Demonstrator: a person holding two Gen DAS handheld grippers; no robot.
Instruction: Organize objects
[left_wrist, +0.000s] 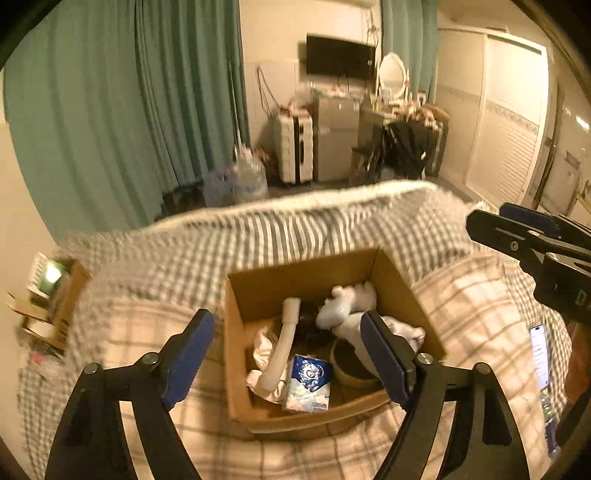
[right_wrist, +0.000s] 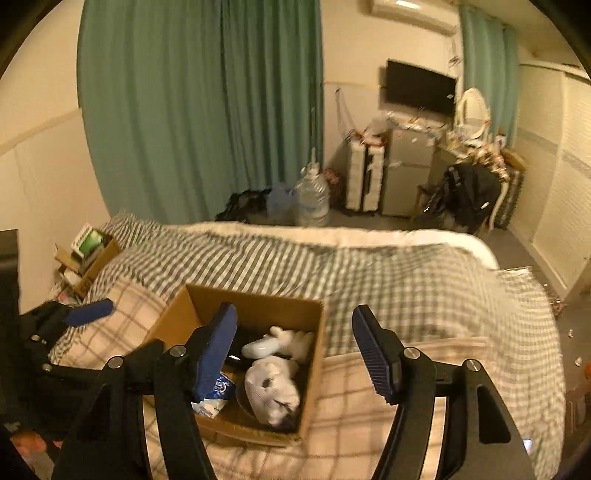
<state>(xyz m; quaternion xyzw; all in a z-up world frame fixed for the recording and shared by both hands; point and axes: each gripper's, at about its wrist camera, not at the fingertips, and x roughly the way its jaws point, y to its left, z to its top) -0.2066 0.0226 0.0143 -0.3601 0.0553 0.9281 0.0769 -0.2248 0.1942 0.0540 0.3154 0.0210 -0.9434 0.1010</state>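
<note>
From the left wrist, the left gripper (left_wrist: 286, 356) hangs nearest, jaws spread wide and holding nothing, right above the box (left_wrist: 236, 332). The box sits on the bed (left_wrist: 461, 314), on the plaid blanket towards the near edge. Inside lie a white tube (left_wrist: 280, 350), a blue-and-white pack (left_wrist: 308, 384) against the near wall, a bowl (left_wrist: 349, 363) and a white plush (left_wrist: 347, 304); something dark lies between them that I can't make out. A phone (left_wrist: 540, 354) lies by the bed's right edge.

From the right wrist, the right gripper (right_wrist: 293, 350) is also released and empty, poised over the box's right wall. The plush (right_wrist: 275, 387) fills the near right corner, the pack (right_wrist: 214, 397) half hidden behind a finger.

To my eye the risk is the soft bedding: pressing on a wall could tip the box and spill it. Both grippers crowd one opening, so they might knock together. A second box (right_wrist: 94, 266) of clutter sits at the far left corner of the bed.
</note>
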